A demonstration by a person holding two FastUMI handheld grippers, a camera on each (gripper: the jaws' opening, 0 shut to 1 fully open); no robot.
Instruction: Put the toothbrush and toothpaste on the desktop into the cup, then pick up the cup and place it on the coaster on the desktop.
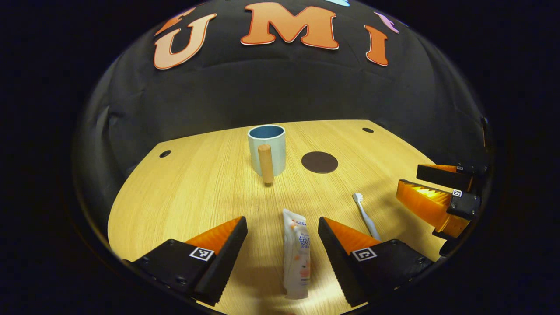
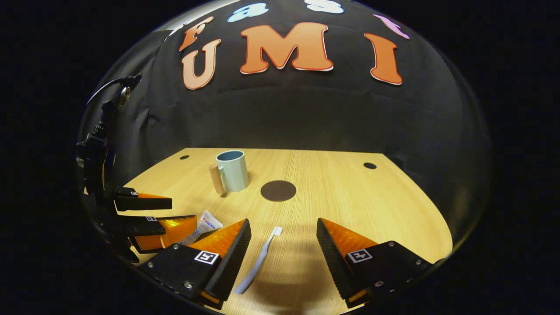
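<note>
Jaws wide and empty on both, we straddle the toothpaste (image 1: 296, 258) with the left gripper (image 1: 282, 227) and the toothbrush (image 2: 259, 260) with the right gripper (image 2: 283, 229), ready to close; cup (image 1: 267, 149) waits upper centre.

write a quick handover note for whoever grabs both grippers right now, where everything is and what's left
Left gripper: open, straddling the toothpaste, which lies flat on the desktop; not gripped.
Right gripper: open, straddling the toothbrush, also flat, untouched.
Cup: upright at the back, nothing visible in it, its wooden handle towards the left gripper. Dark round coaster beside it, bare.
Done: nothing.
Left: both items into the cup, then the cup onto the coaster.
</note>
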